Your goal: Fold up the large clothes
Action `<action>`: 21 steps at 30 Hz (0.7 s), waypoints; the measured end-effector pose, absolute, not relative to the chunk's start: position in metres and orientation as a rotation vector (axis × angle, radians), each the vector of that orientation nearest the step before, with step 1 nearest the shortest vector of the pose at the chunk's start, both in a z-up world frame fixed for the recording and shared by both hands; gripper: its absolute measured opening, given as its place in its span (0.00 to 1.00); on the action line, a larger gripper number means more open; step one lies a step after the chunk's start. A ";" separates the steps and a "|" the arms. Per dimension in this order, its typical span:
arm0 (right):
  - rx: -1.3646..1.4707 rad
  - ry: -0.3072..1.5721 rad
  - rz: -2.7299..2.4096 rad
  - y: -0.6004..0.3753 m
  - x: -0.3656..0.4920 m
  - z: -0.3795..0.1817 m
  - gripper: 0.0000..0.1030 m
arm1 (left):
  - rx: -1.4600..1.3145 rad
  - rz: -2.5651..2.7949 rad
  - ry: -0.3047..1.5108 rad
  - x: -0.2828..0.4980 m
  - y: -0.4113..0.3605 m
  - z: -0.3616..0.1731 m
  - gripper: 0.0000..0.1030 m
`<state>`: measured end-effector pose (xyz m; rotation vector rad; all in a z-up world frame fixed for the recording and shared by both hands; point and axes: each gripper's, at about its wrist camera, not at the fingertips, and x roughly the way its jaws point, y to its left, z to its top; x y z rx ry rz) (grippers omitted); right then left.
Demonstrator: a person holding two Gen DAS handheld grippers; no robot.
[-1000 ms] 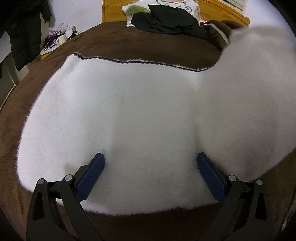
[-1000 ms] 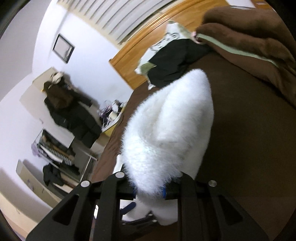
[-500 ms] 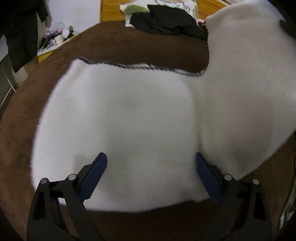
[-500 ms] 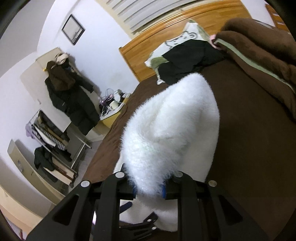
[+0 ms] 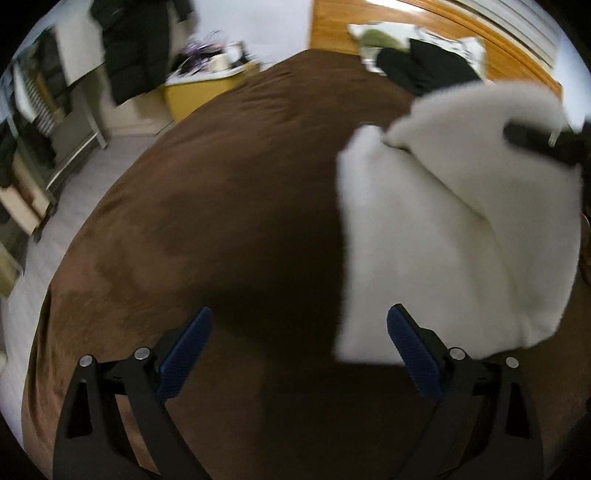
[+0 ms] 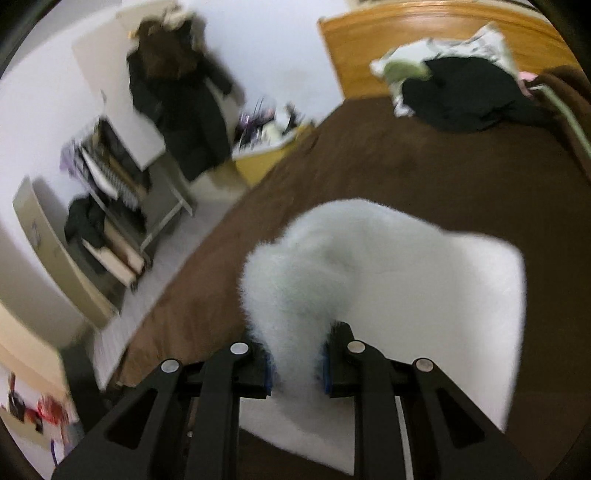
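A white fluffy garment [image 5: 454, 229] lies on the brown bed cover [image 5: 229, 192], folded over itself, at the right of the left wrist view. My left gripper [image 5: 299, 343] is open and holds nothing; it hangs over bare cover just left of the garment's edge. The right gripper [image 5: 535, 142] shows there as a dark bar over the garment's far top corner. In the right wrist view my right gripper [image 6: 297, 363] is shut on a bunched fold of the white garment [image 6: 424, 288], which spreads flat on the bed cover [image 6: 443, 173] beyond it.
A black garment [image 6: 461, 96] and a patterned pillow [image 6: 476, 40] lie by the wooden headboard [image 6: 406, 33]. A folded brown blanket [image 6: 569, 96] sits at the right. Off the bed's left side stand a yellow side table [image 5: 207, 88], a hanging dark coat [image 5: 133, 48] and a clothes rack [image 6: 110, 173].
The right gripper has carried its held fold across and down onto the garment. My left gripper has swung left off the garment and now hangs over bare cover, still open.
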<state>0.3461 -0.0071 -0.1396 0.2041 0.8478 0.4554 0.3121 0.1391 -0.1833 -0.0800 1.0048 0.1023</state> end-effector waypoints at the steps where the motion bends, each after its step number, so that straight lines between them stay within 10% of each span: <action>1: 0.190 0.863 0.463 0.002 0.345 -0.146 0.18 | -0.092 0.115 1.008 0.309 0.147 -0.186 0.90; 21: -0.161 1.009 0.587 0.078 0.304 -0.210 0.22 | -0.160 0.178 1.038 0.286 0.200 -0.216 0.90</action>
